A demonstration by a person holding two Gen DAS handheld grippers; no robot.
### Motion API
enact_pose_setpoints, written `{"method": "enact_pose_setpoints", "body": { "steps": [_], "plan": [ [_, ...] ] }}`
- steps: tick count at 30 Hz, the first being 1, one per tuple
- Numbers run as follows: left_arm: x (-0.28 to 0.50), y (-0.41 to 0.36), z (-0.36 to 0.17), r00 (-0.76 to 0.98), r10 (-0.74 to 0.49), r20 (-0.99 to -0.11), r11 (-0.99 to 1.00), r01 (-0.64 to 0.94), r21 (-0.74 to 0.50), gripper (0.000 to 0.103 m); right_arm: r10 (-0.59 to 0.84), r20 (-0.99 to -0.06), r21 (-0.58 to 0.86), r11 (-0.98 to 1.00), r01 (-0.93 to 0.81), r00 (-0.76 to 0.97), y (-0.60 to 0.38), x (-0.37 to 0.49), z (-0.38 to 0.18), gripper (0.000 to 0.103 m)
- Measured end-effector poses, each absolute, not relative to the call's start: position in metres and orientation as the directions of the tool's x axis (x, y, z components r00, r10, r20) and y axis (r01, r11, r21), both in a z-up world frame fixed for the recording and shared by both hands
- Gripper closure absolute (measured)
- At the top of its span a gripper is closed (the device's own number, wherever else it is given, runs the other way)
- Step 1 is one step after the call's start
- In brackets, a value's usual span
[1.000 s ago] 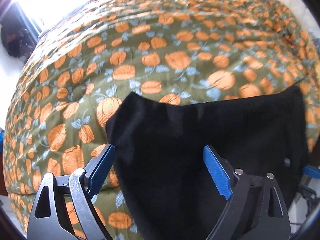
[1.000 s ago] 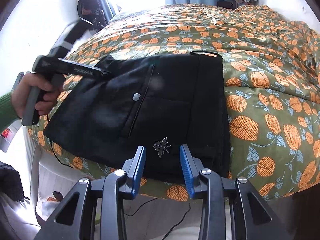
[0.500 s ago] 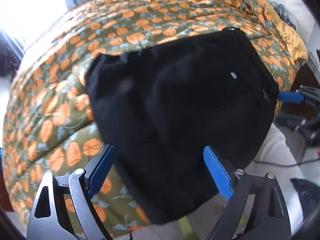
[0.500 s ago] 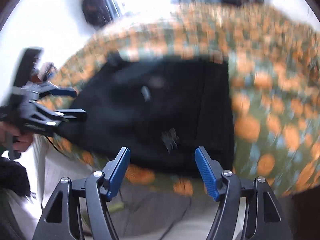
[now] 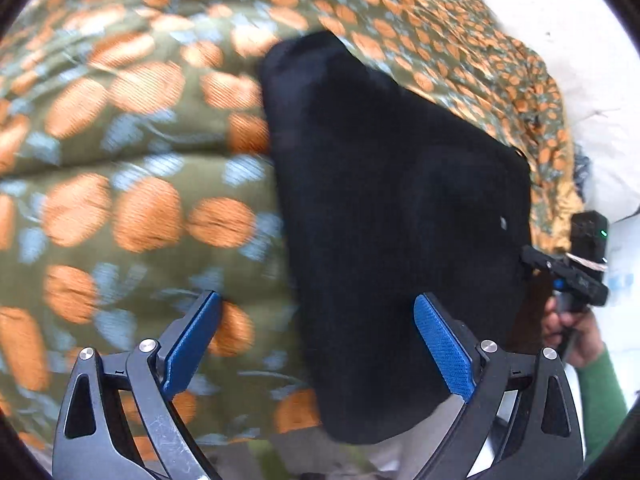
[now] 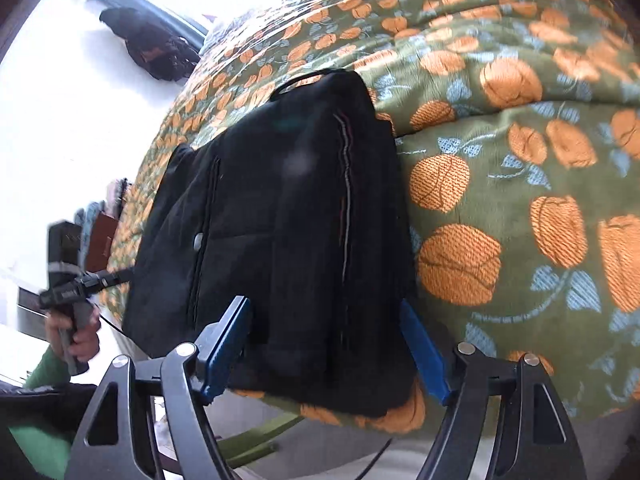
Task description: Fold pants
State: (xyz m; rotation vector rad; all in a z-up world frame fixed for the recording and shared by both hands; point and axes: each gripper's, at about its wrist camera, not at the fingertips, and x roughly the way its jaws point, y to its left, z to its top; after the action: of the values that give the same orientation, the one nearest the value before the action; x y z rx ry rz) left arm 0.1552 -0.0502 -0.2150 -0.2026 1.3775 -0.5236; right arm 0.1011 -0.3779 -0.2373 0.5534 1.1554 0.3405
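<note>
Black folded pants (image 5: pixel 392 220) lie on the bed near its front edge. In the left wrist view my left gripper (image 5: pixel 316 298) hovers over the pants' left edge, its jaws wide and still opening; its blue pads (image 5: pixel 440 344) press on nothing. In the right wrist view my right gripper (image 6: pixel 322 306) straddles the near end of the pants (image 6: pixel 288 220). Its jaws are opening and the cloth lies between them without being pinched. Each view shows the other gripper at the pants' far side: the right gripper (image 5: pixel 528 256) and the left gripper (image 6: pixel 120 276), each held by a hand with a green sleeve (image 5: pixel 600 392).
A green bedspread with orange flowers (image 5: pixel 120 200) covers the bed. White bedding (image 5: pixel 580 60) lies at its far right end. A dark bag (image 6: pixel 156 52) sits on the floor by a bright window. The bed's edge, a cable (image 6: pixel 376 456) and floor are just below the grippers.
The right jaws have spread from narrow to wide. Both grippers rolled and swung closer over the pants, which now run lengthwise away from each camera.
</note>
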Motion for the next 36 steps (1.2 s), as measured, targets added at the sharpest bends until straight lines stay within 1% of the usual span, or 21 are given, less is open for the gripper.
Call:
{"method": "enact_pose_setpoints", "body": {
  "steps": [1, 2, 4, 6, 8, 10, 11, 12, 13, 15, 18, 20, 22, 26, 29, 32, 34, 35, 36],
  "plan": [
    [0.152, -0.06, -0.217, 0.081, -0.473, -0.877, 0.861, 0.256, -0.44, 0.006, 0.532, -0.767, 0.584, 0.811, 0.045, 0.36, -0.38, 0.103, -0.24, 0.017],
    [0.149, -0.069, -0.215, 0.075, -0.468, -0.88, 0.856, 0.285, -0.431, 0.007, 0.524, -0.781, 0.577, 0.814, 0.068, 0.34, -0.383, 0.106, -0.242, 0.018],
    [0.141, -0.085, -0.209, 0.081, -0.448, -0.89, 0.849, 0.35, -0.396, 0.01, 0.523, -0.77, 0.588, 0.804, 0.088, 0.365, -0.389, 0.102, -0.236, 0.018],
    [0.139, -0.093, -0.207, 0.1, -0.408, -0.908, 0.863, 0.367, -0.347, 0.01, 0.538, -0.756, 0.606, 0.791, 0.086, 0.373, -0.391, 0.098, -0.235, 0.018],
    [0.14, -0.092, -0.209, 0.106, -0.403, -0.909, 0.868, 0.359, -0.343, 0.011, 0.57, -0.758, 0.62, 0.781, 0.078, 0.316, -0.388, 0.099, -0.247, 0.018],
    [0.14, -0.088, -0.206, 0.13, -0.397, -0.909, 0.88, 0.337, -0.336, 0.026, 0.598, -0.739, 0.642, 0.765, 0.056, 0.31, -0.381, 0.1, -0.248, 0.031],
    [0.139, -0.086, -0.201, 0.15, -0.392, -0.908, 0.885, 0.331, -0.327, 0.041, 0.59, -0.745, 0.631, 0.774, 0.042, 0.312, -0.378, 0.1, -0.243, 0.033],
    [0.139, -0.084, -0.198, 0.168, -0.378, -0.91, 0.892, 0.33, -0.31, 0.058, 0.584, -0.75, 0.62, 0.785, 0.02, 0.311, -0.375, 0.101, -0.239, 0.039],
    [0.138, -0.083, -0.193, 0.185, -0.368, -0.911, 0.896, 0.333, -0.294, 0.065, 0.576, -0.756, 0.605, 0.796, -0.004, 0.312, -0.37, 0.101, -0.234, 0.047],
    [0.133, -0.081, -0.178, 0.231, -0.36, -0.904, 0.899, 0.344, -0.27, 0.082, 0.567, -0.757, 0.584, 0.81, -0.052, 0.325, -0.361, 0.099, -0.219, 0.058],
    [0.13, -0.078, -0.151, 0.269, -0.401, -0.876, 0.885, 0.359, -0.294, 0.083, 0.58, -0.73, 0.573, 0.808, -0.14, 0.361, -0.345, 0.094, -0.185, 0.063],
    [0.126, -0.074, -0.126, 0.311, -0.41, -0.857, 0.881, 0.377, -0.285, 0.083, 0.625, -0.677, 0.605, 0.773, -0.191, 0.387, -0.331, 0.093, -0.161, 0.064],
    [0.13, -0.067, -0.1, 0.361, -0.422, -0.832, 0.881, 0.379, -0.283, 0.083, 0.649, -0.644, 0.606, 0.756, -0.247, 0.406, -0.317, 0.099, -0.14, 0.065],
    [0.159, -0.047, -0.061, 0.474, -0.407, -0.78, 0.899, 0.359, -0.251, 0.083, 0.694, -0.572, 0.594, 0.718, -0.362, 0.438, -0.28, 0.132, -0.099, 0.065],
    [0.196, -0.031, -0.044, 0.559, -0.388, -0.733, 0.914, 0.336, -0.227, 0.083, 0.687, -0.548, 0.563, 0.725, -0.396, 0.477, -0.264, 0.175, -0.082, 0.065],
    [0.225, -0.026, -0.052, 0.601, -0.35, -0.718, 0.929, 0.319, -0.186, 0.082, 0.663, -0.547, 0.543, 0.745, -0.387, 0.511, -0.258, 0.216, -0.082, 0.065],
    [0.247, -0.03, -0.085, 0.582, -0.288, -0.761, 0.948, 0.285, -0.141, 0.078, 0.634, -0.578, 0.531, 0.77, -0.352, 0.514, -0.256, 0.241, -0.099, 0.064],
    [0.257, -0.034, -0.106, 0.554, -0.25, -0.794, 0.958, 0.262, -0.119, 0.072, 0.601, -0.613, 0.508, 0.797, -0.326, 0.513, -0.256, 0.251, -0.111, 0.064],
    [0.267, -0.039, -0.135, 0.503, -0.198, -0.841, 0.967, 0.241, -0.084, 0.07, 0.564, -0.654, 0.488, 0.824, -0.287, 0.504, -0.256, 0.259, -0.127, 0.063]
  ]
}}
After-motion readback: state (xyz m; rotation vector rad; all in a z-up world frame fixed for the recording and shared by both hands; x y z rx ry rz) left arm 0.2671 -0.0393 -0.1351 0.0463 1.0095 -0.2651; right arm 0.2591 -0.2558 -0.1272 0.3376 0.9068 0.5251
